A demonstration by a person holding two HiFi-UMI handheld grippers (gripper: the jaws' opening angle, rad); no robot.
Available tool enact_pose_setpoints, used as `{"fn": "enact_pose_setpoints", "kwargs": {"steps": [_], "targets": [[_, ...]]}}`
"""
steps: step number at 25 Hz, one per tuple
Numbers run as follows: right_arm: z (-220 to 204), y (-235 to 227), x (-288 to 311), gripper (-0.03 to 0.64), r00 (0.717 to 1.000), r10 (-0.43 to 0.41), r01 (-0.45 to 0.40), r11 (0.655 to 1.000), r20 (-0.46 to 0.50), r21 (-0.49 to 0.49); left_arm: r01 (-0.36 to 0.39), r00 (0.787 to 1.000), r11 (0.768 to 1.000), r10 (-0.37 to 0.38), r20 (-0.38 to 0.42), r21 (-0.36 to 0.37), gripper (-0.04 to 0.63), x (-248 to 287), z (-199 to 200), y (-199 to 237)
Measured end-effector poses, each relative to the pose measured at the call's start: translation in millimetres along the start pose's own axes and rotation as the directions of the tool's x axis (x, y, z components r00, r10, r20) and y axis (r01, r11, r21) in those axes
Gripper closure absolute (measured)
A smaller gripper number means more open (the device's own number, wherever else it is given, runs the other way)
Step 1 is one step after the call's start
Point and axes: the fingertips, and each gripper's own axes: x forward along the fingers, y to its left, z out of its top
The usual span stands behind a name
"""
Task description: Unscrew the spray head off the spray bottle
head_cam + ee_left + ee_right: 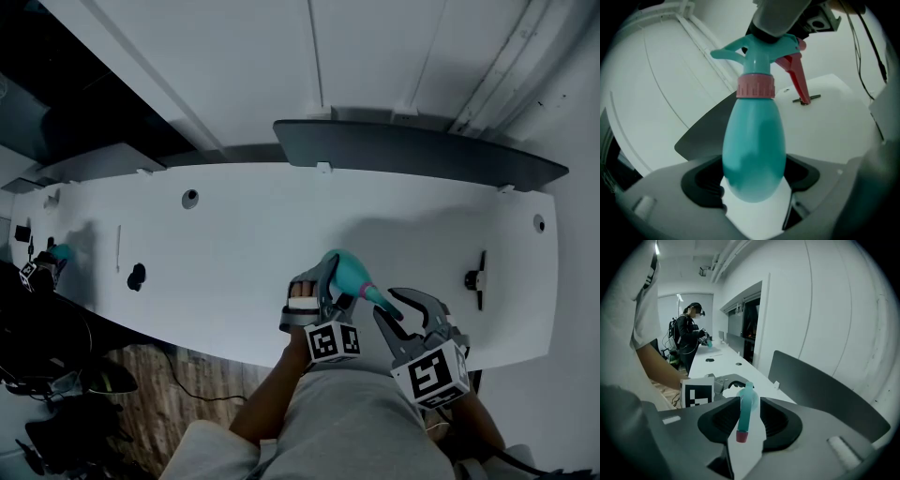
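Your left gripper (319, 292) clamps the rounded base of the teal spray bottle (754, 145), held tilted above the white counter (234, 234) near its front edge. Your right gripper (405, 307) has its jaws apart around the spray head (764, 49), whose red-tipped nozzle lies between them, seemingly unpressed.

The right hand-held gripper (780, 21) covers the spray head's (759, 51) top.

Beyond the spray bottle (349, 274) the white tabletop (253, 234) lies bare up to the dark partition panel (422, 150) along its far edge. Right of the bottle stands a small black fitting (478, 277). Well to its left are a black object (137, 276) and a grommet hole (190, 198).
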Motion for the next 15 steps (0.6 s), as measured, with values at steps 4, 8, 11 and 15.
{"fn": "enact_pose_setpoints", "kwargs": {"steps": [4,8,11,15], "targets": [[-4.7,6.5,7.0,0.483,0.999,0.028,-0.029,0.999,-0.03,-0.039,0.003,1.0,1.0,-0.003,0.008,0.01,0.212,-4.9,1.7,-0.3],[-2.4,10.2,6.8,0.523,0.998,0.046,-0.049,0.996,-0.031,-0.078,0.005,1.0,1.0,-0.005,0.013,0.004,0.212,-9.4,3.2,0.1],[-0.5,9.6,3.7,0.523,0.997,0.067,-0.069,0.99,-0.024,-0.127,0.009,1.0,1.0,-0.009,0.018,0.01,0.212,-12.4,5.6,2.4],[-0.8,16.2,0.6,0.534,0.998,0.052,-0.066,0.921,-0.047,-0.385,0.032,0.999,0.999,-0.032,0.015,0.042,0.213,-14.4,7.4,0.4]]}}
